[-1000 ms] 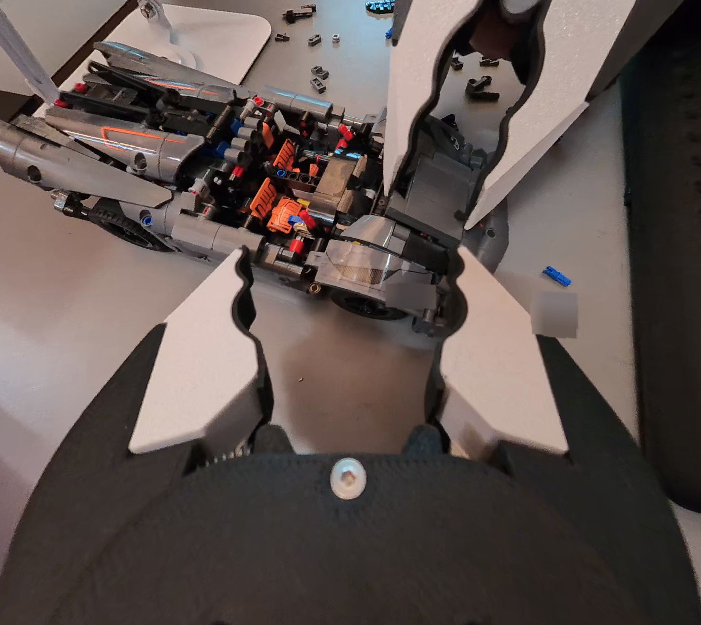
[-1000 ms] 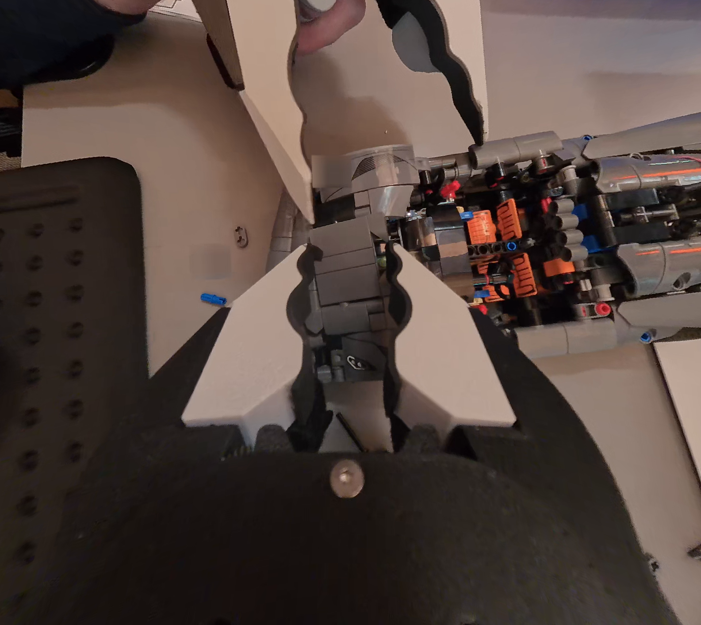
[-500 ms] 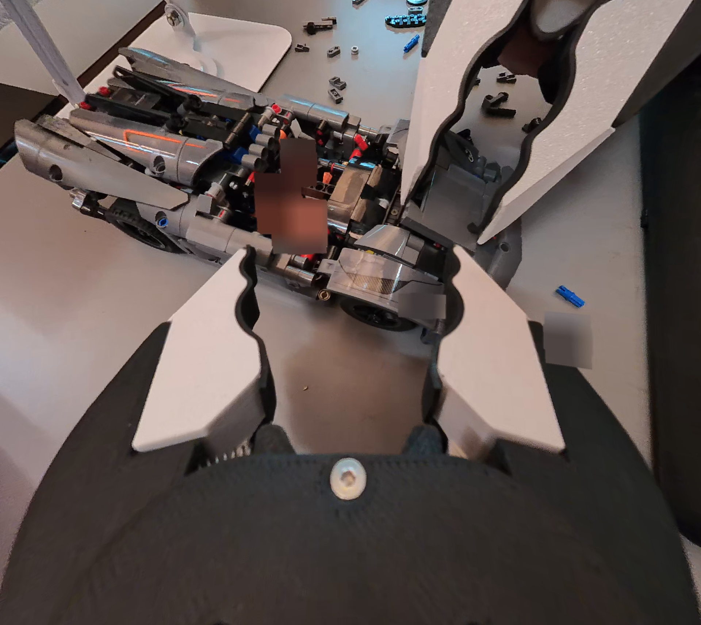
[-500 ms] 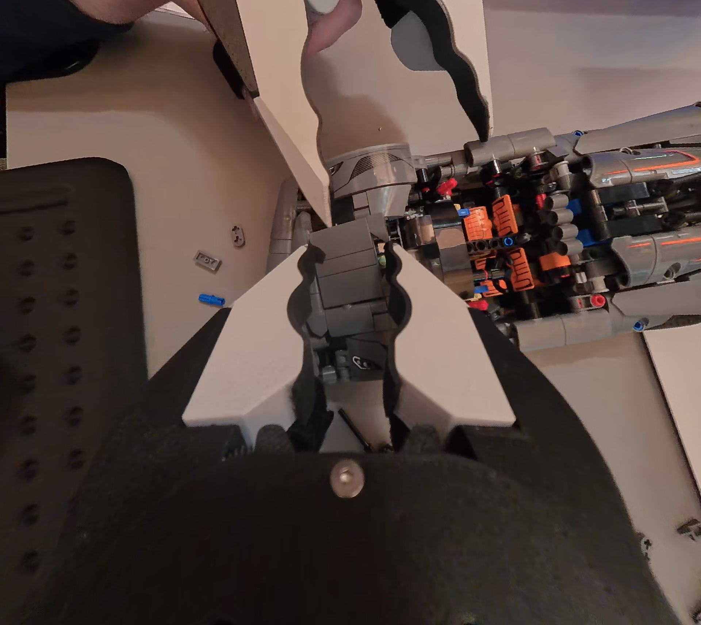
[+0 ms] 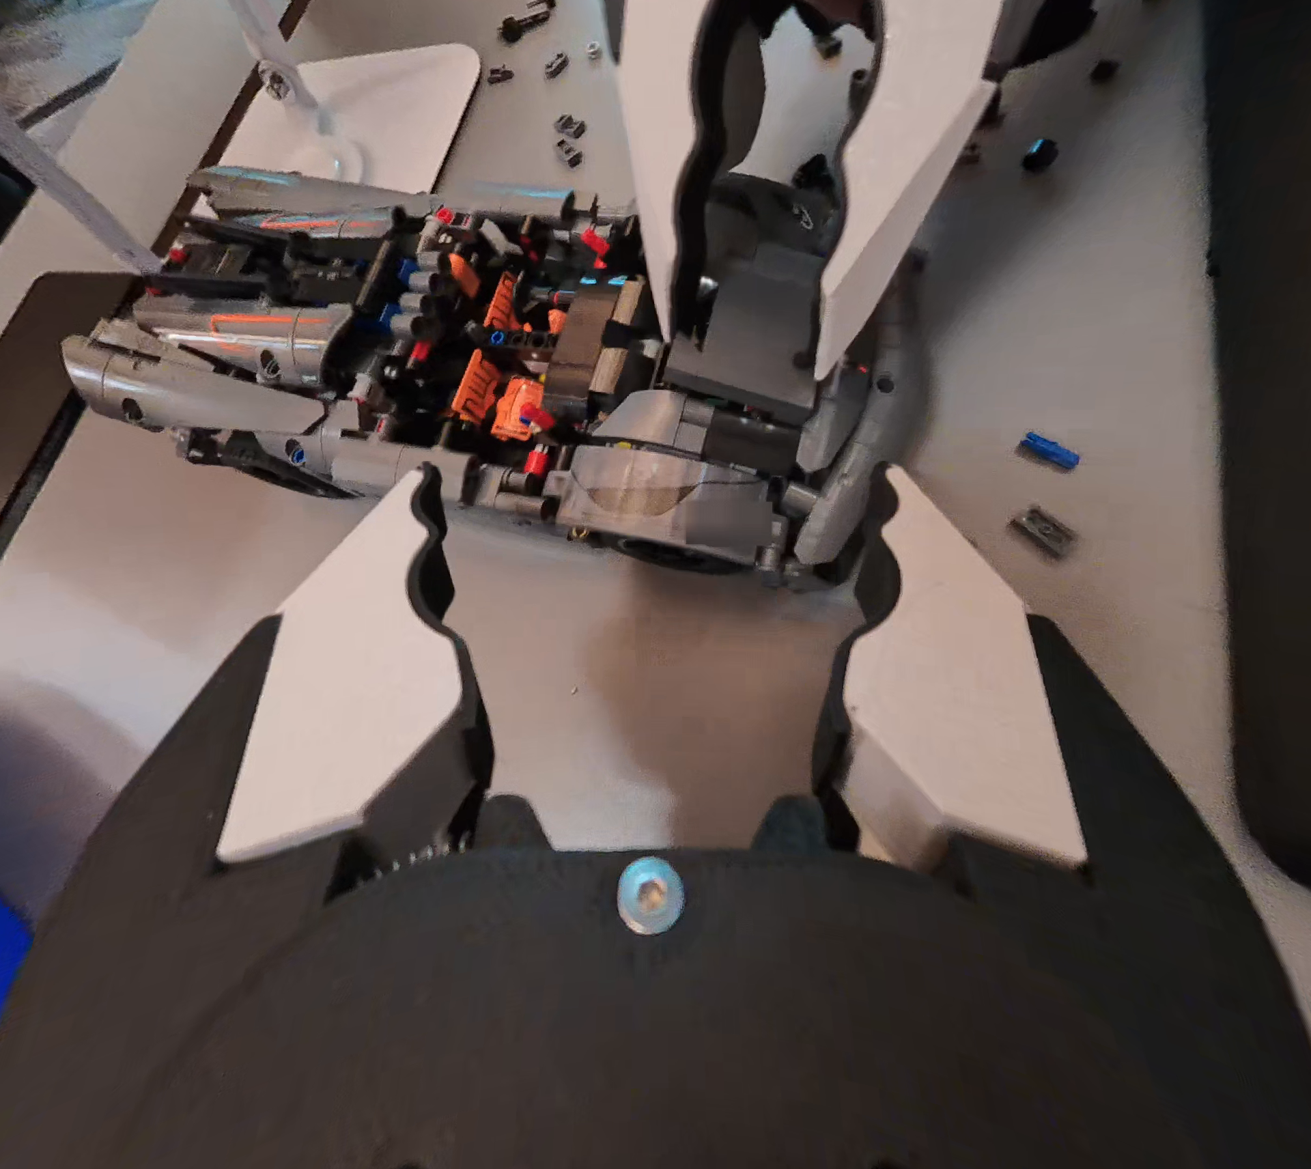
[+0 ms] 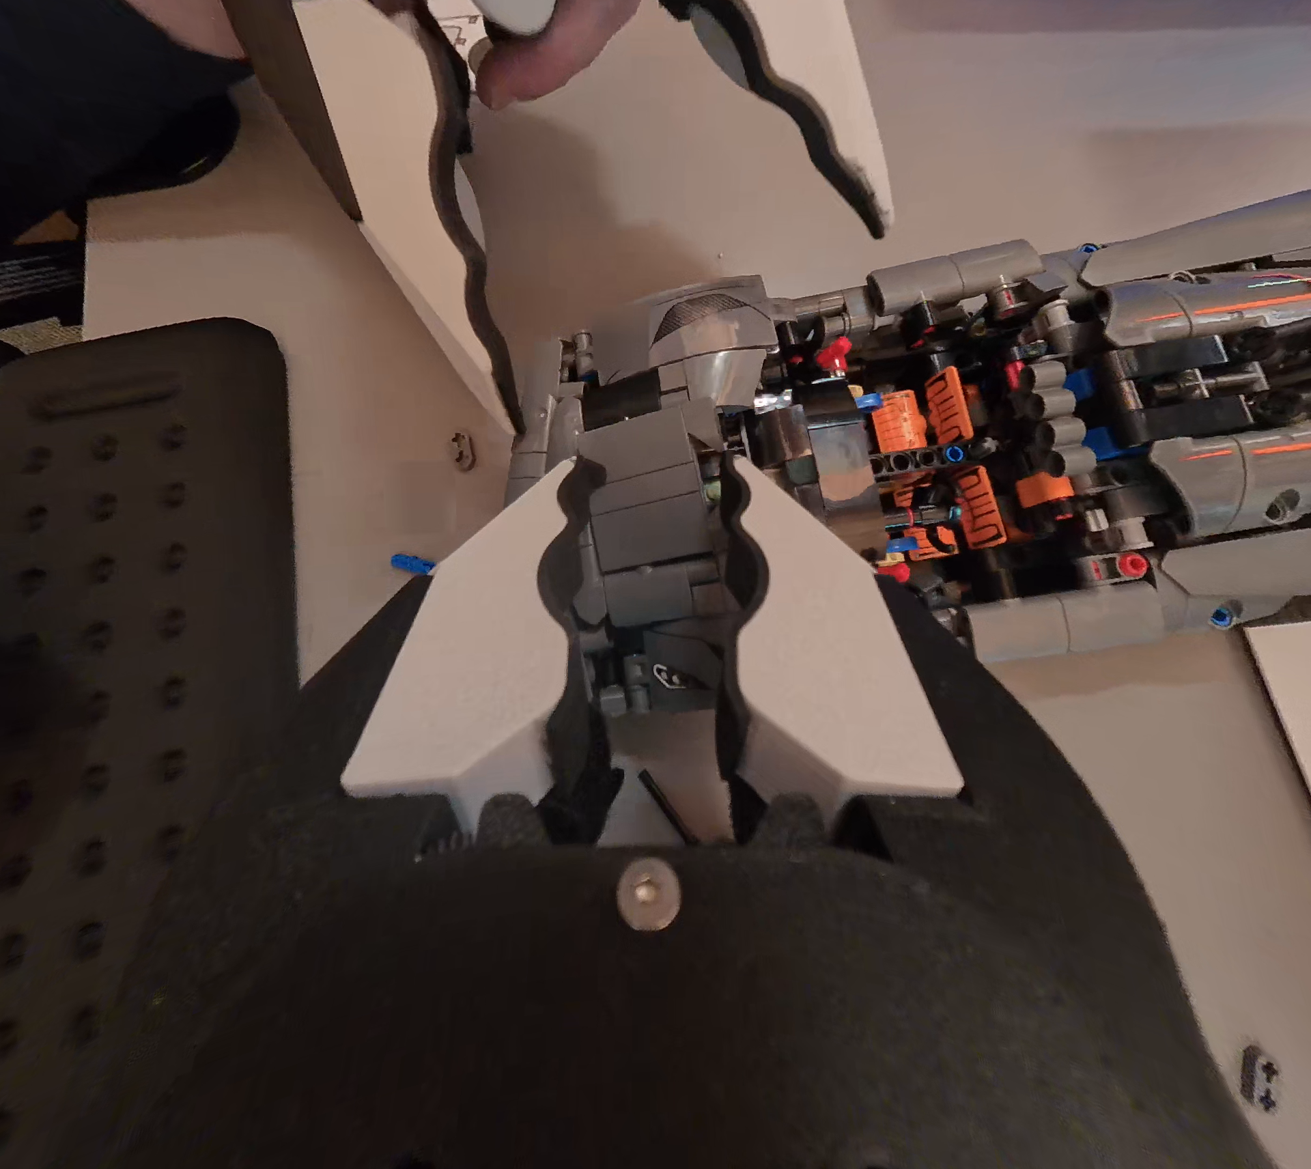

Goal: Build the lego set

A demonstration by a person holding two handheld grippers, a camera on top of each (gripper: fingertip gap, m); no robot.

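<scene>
Lego car (image 5: pixel 454 369) on table – R gripper (image 6: pixel 649 496) jaws clamp dark-grey block (image 6: pixel 649 525); L gripper (image 5: pixel 653 496) jaws wide, empty.

Bare table (image 5: pixel 638 695) before lego car (image 5: pixel 440 354)

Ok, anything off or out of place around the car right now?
Nothing damaged. Loose pieces lie scattered on the table: a blue pin and grey plate beside the car. The right gripper clamps the dark grey hood section.

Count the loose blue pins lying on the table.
1. The blue pin lies on the table beside the car's front end, near a grey plate. Others may be hidden.
</scene>
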